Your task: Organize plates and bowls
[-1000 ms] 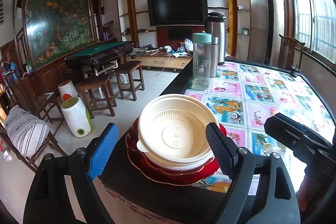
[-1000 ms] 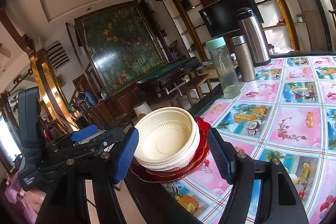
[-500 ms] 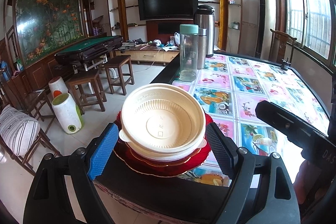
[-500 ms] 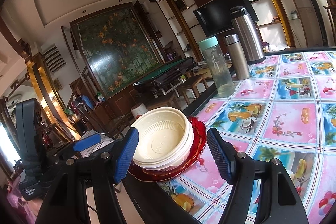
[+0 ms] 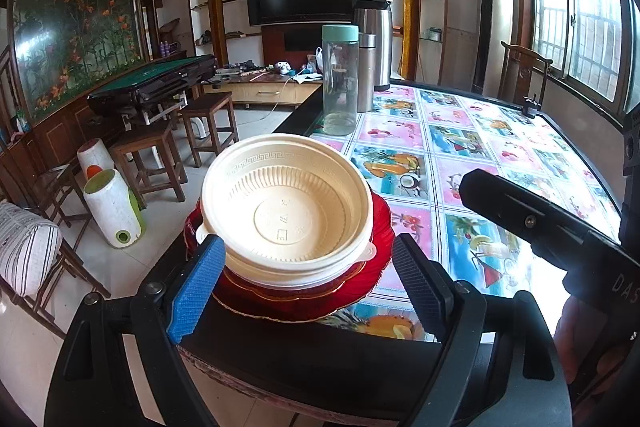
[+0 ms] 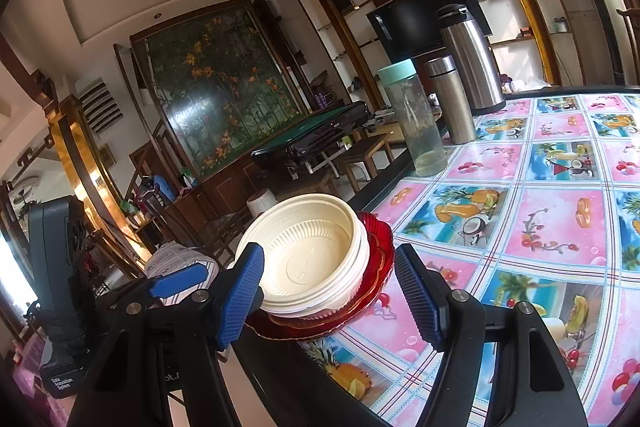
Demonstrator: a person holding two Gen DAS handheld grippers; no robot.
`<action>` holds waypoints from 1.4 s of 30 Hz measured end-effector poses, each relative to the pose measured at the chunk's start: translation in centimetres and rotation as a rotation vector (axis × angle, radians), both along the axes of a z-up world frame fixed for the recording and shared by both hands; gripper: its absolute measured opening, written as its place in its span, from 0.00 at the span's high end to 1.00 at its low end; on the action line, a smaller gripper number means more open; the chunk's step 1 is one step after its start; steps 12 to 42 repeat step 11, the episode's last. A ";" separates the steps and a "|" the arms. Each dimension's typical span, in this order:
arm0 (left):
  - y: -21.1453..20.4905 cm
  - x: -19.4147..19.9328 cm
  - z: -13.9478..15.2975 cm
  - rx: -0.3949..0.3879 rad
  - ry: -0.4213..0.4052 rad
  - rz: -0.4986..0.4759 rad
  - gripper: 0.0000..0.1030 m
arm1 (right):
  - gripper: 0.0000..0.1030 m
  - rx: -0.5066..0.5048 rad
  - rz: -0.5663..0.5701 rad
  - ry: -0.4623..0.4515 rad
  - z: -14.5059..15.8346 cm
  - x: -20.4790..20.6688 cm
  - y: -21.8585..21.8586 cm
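Both the left tool [image 5: 310,281] and right tool [image 6: 328,293] gape wide and empty around cream ribbed plastic bowls [image 5: 286,213] nested on red scalloped glass plates [image 5: 380,227] at the worktop [image 5: 460,155] corner, where any grip should close squarely on the rim.

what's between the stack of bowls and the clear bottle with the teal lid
Nothing stands there. In the left wrist view, only bare fruit-print tablecloth separates the cream bowls on the red plates from the clear bottle.
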State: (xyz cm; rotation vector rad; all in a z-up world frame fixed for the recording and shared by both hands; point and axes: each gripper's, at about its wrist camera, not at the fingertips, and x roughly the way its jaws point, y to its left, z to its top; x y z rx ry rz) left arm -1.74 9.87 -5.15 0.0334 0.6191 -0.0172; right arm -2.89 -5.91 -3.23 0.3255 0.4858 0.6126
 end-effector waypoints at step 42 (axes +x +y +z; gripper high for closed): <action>0.7 0.4 -0.5 0.010 0.025 0.046 0.16 | 0.31 -0.001 0.004 0.008 -0.1 0.1 0.3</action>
